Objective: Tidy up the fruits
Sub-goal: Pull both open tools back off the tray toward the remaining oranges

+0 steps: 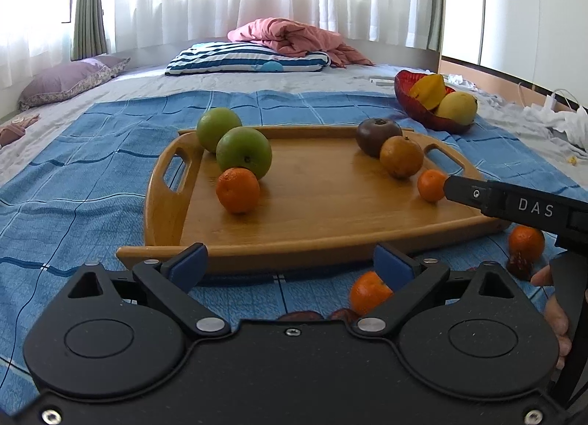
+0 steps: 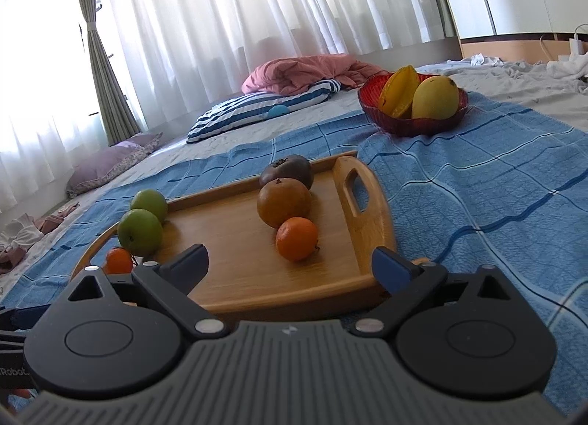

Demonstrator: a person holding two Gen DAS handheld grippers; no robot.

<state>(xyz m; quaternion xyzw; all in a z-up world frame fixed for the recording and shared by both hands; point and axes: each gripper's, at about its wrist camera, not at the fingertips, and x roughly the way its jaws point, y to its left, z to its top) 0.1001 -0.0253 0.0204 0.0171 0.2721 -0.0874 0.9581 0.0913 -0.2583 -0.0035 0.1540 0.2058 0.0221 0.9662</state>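
A wooden tray (image 1: 330,245) lies on a blue cloth. It holds two green apples (image 1: 244,153), a tangerine (image 1: 238,189), a dark purple fruit (image 1: 378,134), a brown-orange fruit (image 1: 401,156) and a small tangerine (image 1: 431,185). My left gripper (image 1: 290,259) stands open before the tray's near rim, with nothing between its fingers. Loose tangerines (image 1: 369,292) (image 1: 526,243) lie on the cloth beside it. My right gripper (image 2: 290,259) is open over the tray's near right corner (image 2: 367,278), just short of the small tangerine (image 2: 297,238) and holding nothing.
A red bowl (image 2: 411,123) with a starfruit (image 2: 398,90) and a mango (image 2: 435,97) sits on the cloth beyond the tray's right handle (image 2: 354,186). A dark red fruit (image 1: 520,265) lies by the right tangerine. Pillows and a pink blanket (image 1: 294,35) lie further back on the bed.
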